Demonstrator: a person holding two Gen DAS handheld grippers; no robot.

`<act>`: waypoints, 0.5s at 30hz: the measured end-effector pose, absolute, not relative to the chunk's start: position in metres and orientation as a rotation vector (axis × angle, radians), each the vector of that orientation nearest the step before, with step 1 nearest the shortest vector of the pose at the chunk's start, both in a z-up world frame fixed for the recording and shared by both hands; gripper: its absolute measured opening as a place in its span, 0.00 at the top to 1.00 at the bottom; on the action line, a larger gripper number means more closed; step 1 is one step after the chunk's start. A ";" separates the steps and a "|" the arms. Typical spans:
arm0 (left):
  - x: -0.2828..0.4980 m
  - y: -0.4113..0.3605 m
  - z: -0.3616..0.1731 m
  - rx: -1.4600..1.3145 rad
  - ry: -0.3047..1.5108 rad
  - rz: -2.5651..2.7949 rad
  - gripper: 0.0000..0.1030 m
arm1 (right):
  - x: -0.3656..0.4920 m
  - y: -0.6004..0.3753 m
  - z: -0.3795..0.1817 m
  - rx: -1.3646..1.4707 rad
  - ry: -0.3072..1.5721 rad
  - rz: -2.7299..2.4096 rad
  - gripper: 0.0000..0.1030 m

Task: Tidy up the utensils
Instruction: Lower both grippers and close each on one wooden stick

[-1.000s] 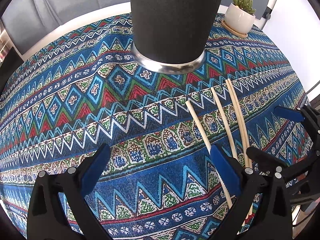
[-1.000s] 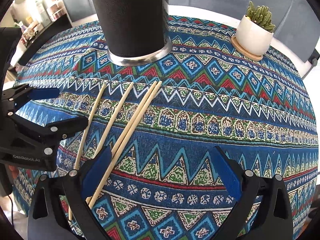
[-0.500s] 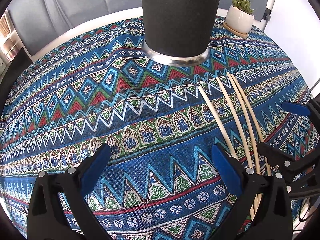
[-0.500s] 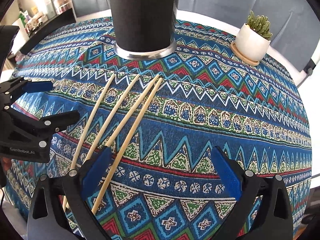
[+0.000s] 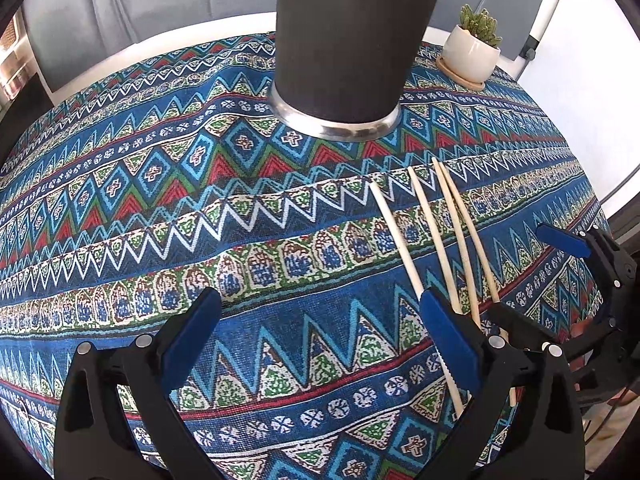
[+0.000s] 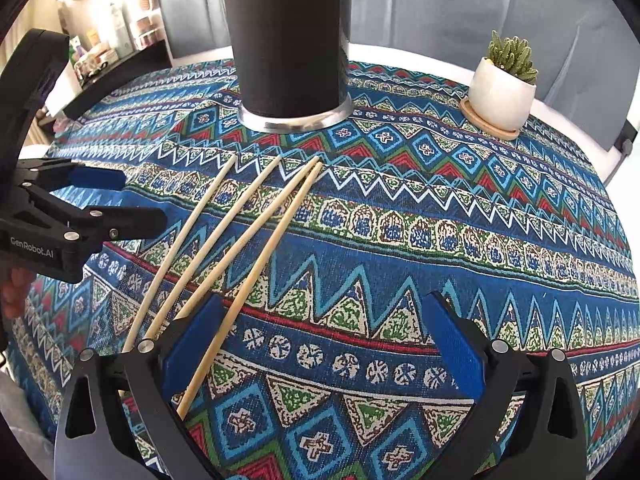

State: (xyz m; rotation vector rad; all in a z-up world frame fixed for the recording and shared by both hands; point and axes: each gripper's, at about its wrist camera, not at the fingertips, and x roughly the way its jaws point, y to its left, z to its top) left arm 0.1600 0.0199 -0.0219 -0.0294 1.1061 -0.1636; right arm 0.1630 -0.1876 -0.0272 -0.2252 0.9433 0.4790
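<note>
Left gripper [image 5: 316, 328]: black two-finger tool with blue pads, jaws spread wide and holding nothing, above the cloth; its right pad hides part of the nearest stick. Seen from the right wrist view at the left edge [image 6: 120, 196], bearing white lettering.
Right gripper [image 6: 320, 332]: same black and blue build, jaws wide apart, nothing between the pads; the rightmost stick runs under its left finger [image 6: 192, 344] into the gap. Seen from the left wrist view at the right edge [image 5: 540, 280].
Hand: part of a hand [image 6: 16, 292] shows behind the left gripper's body.
Four pale wooden chopsticks [image 5: 448, 236]: lying flat on the cloth, fanned, far tips close together and pointing toward the cylinder, near ends spread toward the grippers; the two on the right almost touch at their far tips. Right wrist view [image 6: 248, 224]: they lie between the two grippers.
Patterned blue, red and green tablecloth [image 5: 200, 240]: covers the round table.
Tall black cylindrical container with shiny metal base ring [image 5: 344, 40]: stands upright just beyond the chopstick tips, apart from them; top out of frame.
Small green cactus in a white pot on a wooden saucer [image 6: 500, 88]: far right of the table, well apart from the chopsticks.
Background: grey upholstery [image 6: 440, 8] behind the table.
</note>
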 end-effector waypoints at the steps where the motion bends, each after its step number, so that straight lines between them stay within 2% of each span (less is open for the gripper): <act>1: 0.160 0.013 -0.023 -0.020 1.107 -0.172 0.06 | 0.162 -0.189 -0.027 -0.223 0.939 0.479 0.07; 8: 0.159 -0.009 -0.031 0.101 1.075 -0.160 0.05 | 0.159 -0.196 -0.026 -0.223 0.940 0.478 0.07; 15: 0.152 0.002 -0.033 0.098 1.010 -0.159 0.04 | 0.163 -0.191 -0.027 -0.241 0.944 0.501 0.08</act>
